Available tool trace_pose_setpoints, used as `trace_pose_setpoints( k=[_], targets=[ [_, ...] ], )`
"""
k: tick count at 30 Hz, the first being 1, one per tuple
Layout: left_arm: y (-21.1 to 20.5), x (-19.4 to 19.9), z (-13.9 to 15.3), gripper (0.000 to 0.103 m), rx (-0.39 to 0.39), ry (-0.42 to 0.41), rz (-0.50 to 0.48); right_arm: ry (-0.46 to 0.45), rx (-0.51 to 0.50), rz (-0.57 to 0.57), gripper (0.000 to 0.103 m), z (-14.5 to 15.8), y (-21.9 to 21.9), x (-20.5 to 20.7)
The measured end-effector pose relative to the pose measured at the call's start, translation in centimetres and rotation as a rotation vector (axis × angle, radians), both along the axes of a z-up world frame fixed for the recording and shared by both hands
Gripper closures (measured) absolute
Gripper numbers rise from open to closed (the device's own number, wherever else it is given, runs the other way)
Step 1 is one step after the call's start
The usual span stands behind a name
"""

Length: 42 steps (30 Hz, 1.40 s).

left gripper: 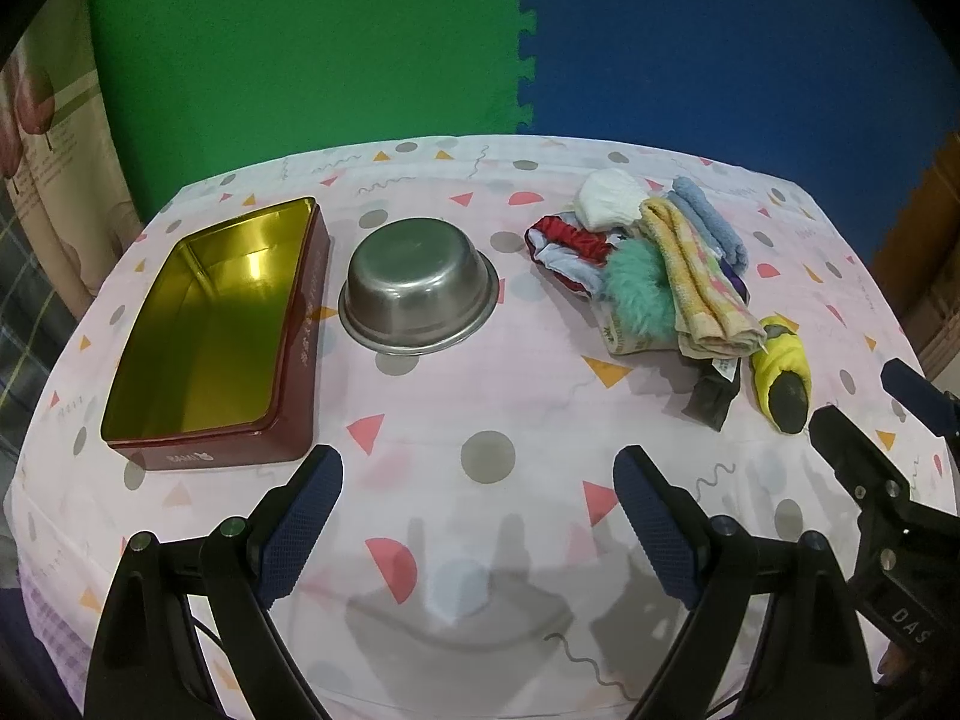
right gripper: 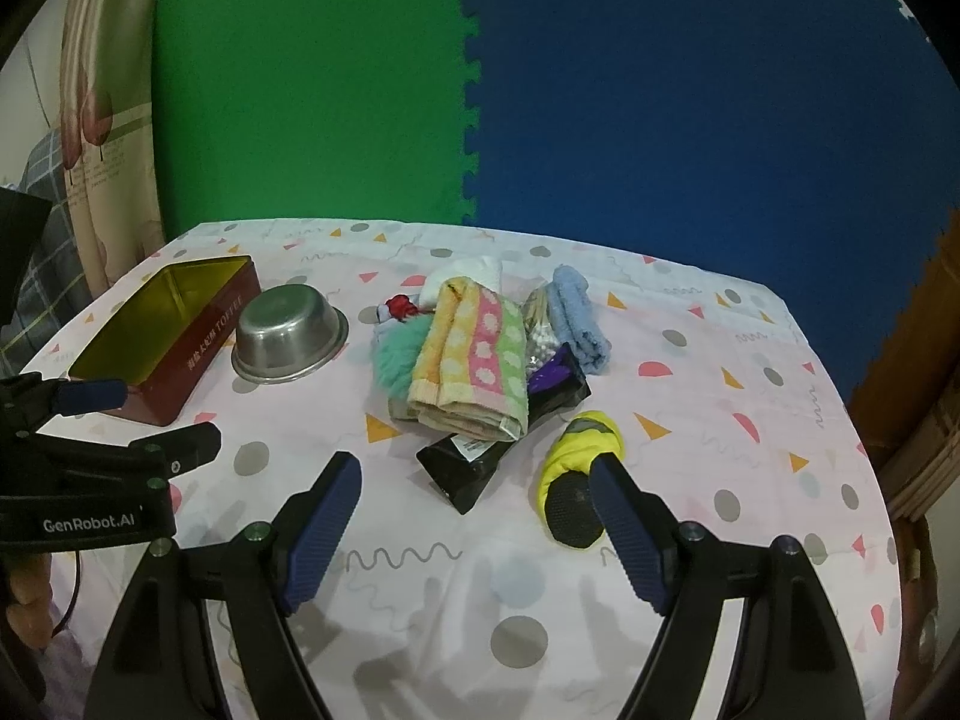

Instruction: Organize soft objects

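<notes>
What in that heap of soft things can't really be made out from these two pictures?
- Black packet: half hidden under the striped towel in both views; its label is too small to read.
- Red fabric: nearly hidden behind the teal pom-pom in the right wrist view.
- Clear bag of small beads: visible only in the right wrist view, contents too small.
- Tin: side lettering blurred in the left wrist view.

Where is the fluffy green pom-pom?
In both views the fluffy green pom-pom sits on the pile of soft things, right of the metal bowl, tucked against the left side of the folded striped towel.
</notes>
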<state>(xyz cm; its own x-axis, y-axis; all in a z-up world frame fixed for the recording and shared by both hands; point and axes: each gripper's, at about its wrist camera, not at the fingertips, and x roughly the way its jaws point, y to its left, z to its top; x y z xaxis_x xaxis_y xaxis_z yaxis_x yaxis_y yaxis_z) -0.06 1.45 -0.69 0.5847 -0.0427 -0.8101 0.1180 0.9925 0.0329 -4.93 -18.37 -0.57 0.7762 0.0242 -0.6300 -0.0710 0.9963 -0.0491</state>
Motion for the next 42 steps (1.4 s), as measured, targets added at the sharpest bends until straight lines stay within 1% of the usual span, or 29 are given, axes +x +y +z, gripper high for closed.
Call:
trace_pose_setpoints(
  k=[14, 18, 24, 33, 37, 42],
  targets=[
    [0.2, 0.0, -0.2, 0.013, -0.004, 0.005, 0.001, 0.01, -0.005, 0.002, 0.022, -0.2, 0.2, 0.2],
    [0.2, 0.0, -0.5, 0.013, -0.004, 0.008, 0.003, 0.023, 0.002, -0.004, 0.022, -0.6, -0.1, 0.5],
    [0.9, 0.5, -0.7, 0.013, -0.008, 0.013, 0.016, 0.04, -0.015, -0.028, 0.022, -1.4, -1.1, 1.2],
    [1.5, 1.7, -1.4, 0.013, -0.006, 0.032, 0.027, 0.109, -0.042, -0.1, 0.022, -4.0, -4.1, 3.6],
    [1.4, 2.4, -1.4, 0.013, -0.009, 0.038, 0.017, 0.158, -0.033, -0.114, 0.022, -5.2, -5.3, 5.6],
    [0.7, 3.4, -1.5, 0.013, -0.007, 0.05, -0.009, 0.208, -0.055, -0.136, 0.022, -6.8, -6.1, 8.2]
  ],
)
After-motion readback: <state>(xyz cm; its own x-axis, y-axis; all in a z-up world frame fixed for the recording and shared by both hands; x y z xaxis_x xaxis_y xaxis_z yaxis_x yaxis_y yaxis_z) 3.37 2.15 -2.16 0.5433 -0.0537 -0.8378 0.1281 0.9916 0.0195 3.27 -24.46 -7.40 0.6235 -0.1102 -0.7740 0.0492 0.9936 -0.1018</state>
